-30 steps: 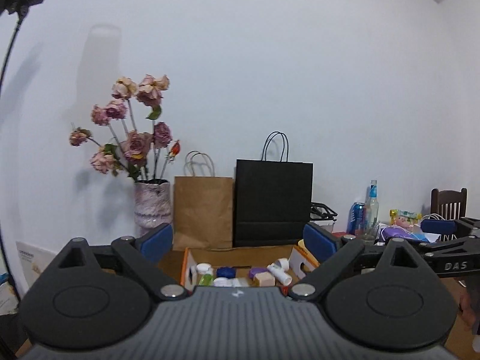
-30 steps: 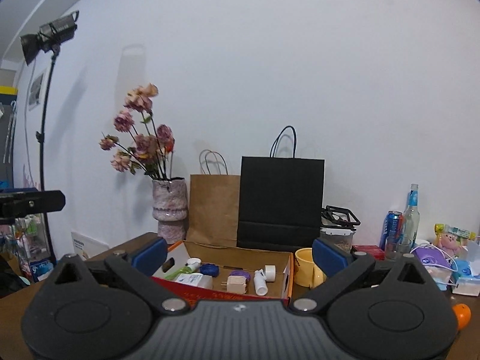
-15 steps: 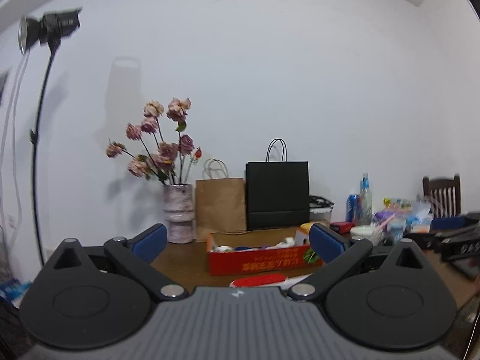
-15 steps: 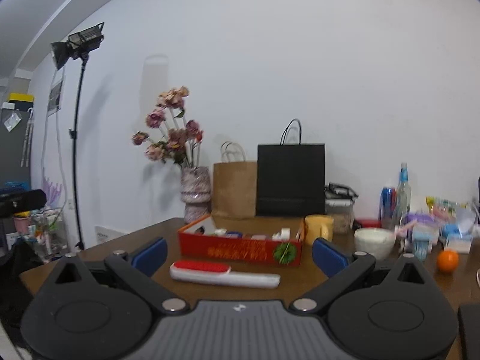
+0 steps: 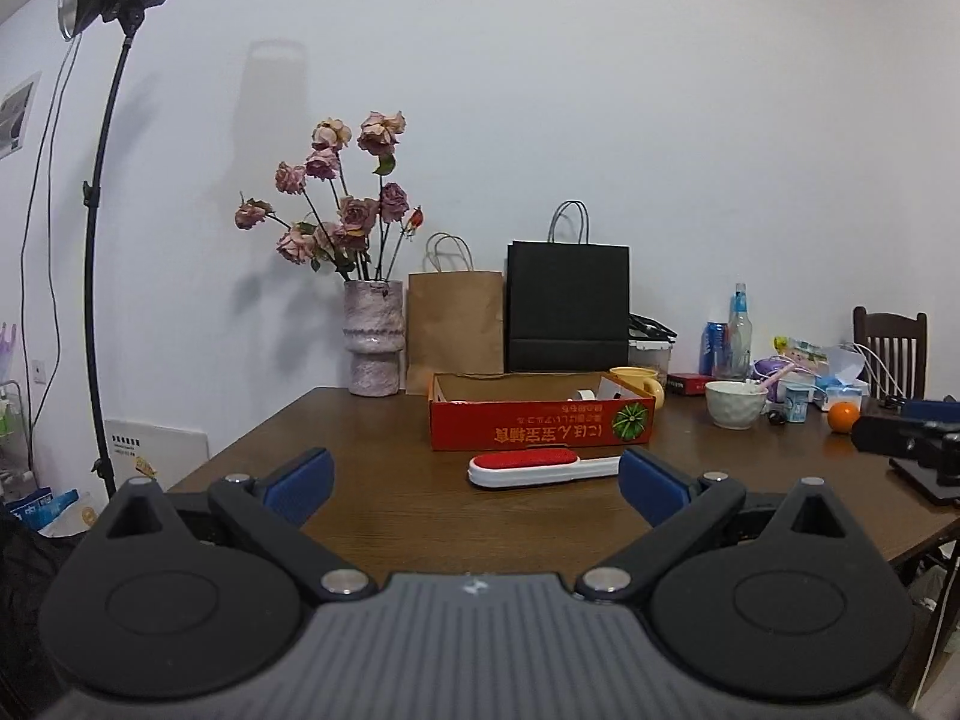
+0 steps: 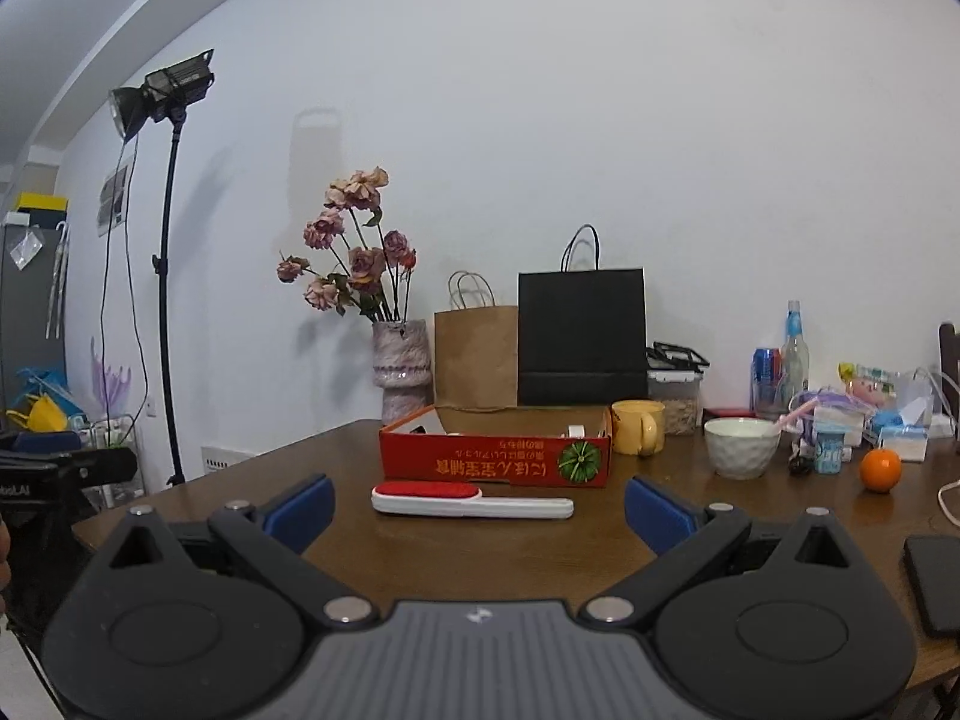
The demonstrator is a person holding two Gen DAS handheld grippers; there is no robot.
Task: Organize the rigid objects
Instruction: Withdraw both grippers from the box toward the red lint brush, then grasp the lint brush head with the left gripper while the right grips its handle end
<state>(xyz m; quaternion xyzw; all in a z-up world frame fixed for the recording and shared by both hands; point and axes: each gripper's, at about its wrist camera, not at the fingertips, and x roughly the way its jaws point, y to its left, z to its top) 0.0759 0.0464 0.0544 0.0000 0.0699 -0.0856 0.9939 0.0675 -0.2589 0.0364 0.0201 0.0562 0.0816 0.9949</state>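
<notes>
Both grippers pulled back from the red box since earlier. Left wrist: left gripper fingers wide apart, empty; lint brush on table before box. Right wrist: right gripper fingers apart, empty; brush near box.

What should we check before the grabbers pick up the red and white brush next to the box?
1. Left gripper open, holding nothing: ok.
2. Right gripper open, holding nothing: ok.
3. Brush lying flat on the table, nothing on top of it: ok.
4. Brush apart from the red box, leaving finger space: ok.
5. Room inside the box for the brush: cannot tell, the front wall hides most of it.
6. Yellow mug and white bowl off to the side, away from the brush: ok.
</notes>
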